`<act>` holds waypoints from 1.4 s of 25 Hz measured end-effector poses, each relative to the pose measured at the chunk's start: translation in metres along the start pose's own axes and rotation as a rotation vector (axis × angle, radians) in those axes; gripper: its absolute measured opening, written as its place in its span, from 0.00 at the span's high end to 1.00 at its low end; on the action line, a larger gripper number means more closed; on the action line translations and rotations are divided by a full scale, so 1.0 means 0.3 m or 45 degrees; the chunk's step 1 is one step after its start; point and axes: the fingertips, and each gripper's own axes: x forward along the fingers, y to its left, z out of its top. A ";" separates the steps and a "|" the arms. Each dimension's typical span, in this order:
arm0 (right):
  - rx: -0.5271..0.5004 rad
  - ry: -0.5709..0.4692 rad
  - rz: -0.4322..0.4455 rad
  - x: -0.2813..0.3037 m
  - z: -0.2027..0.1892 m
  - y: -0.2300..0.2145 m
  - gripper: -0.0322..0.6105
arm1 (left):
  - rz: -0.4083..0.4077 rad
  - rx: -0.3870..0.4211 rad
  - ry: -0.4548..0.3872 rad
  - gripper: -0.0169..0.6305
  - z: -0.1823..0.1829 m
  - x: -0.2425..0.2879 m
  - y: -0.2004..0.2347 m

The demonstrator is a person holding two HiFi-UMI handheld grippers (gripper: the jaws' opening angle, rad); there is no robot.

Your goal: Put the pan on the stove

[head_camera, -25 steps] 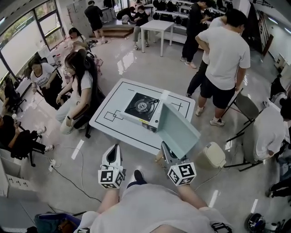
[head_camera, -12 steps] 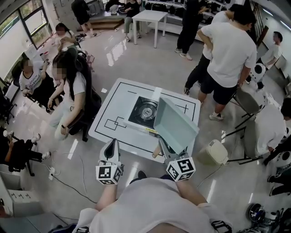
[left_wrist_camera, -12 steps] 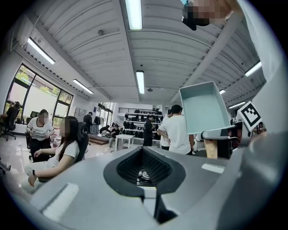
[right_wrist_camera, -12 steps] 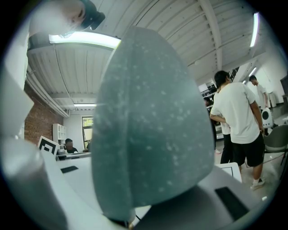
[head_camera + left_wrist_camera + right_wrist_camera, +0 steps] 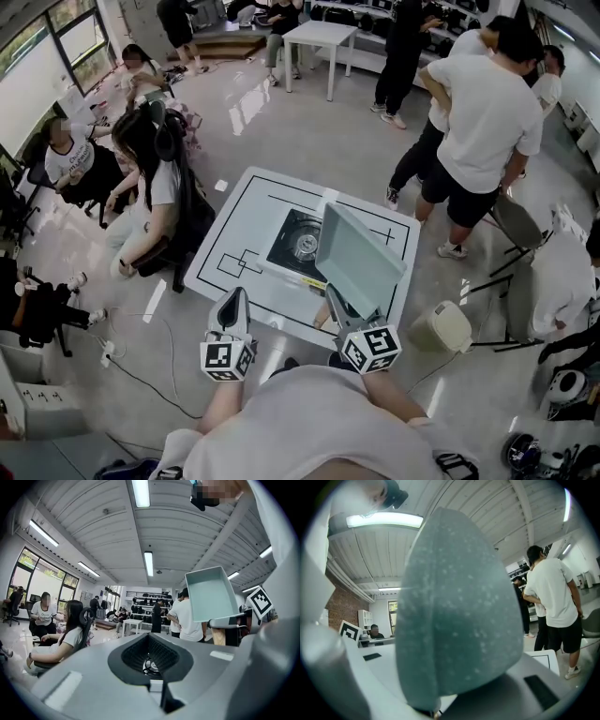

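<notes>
right tongs (image 5: 339, 307) were clamped on the pan (image 5: 358, 255), which hung tilted just ahead of them over the stove (image 5: 296, 240). left tongs (image 5: 234, 302) were together, empty. so tilted, the pan could twist loose or clip the stove.

The head view looks steeply down from above the person's shoulders, the table (image 5: 239, 220) lying near at 12 o'clock. The left gripper view sits low, facing forward and upward along its jaws; it shares the stove (image 5: 151, 665) and the pan (image 5: 211, 595), at 2 o'clock, with the head view. The right gripper view faces the pan's underside at very close range. A standing person in a white shirt (image 5: 553, 592) appears in all three
</notes>
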 end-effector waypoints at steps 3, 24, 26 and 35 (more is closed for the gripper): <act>0.014 0.016 0.038 0.028 0.005 -0.031 0.76 | 0.023 -0.003 0.001 0.96 0.000 0.024 -0.013; 0.975 0.423 0.561 0.309 -0.306 -0.092 0.76 | 0.138 -0.037 0.070 0.96 -0.050 0.079 0.021; 1.098 0.479 0.581 0.341 -0.364 -0.100 0.76 | 0.149 -0.036 0.078 0.96 -0.054 0.078 0.029; 1.452 0.596 0.617 0.489 -0.539 -0.127 0.76 | 0.174 -0.053 0.108 0.96 -0.088 0.097 0.049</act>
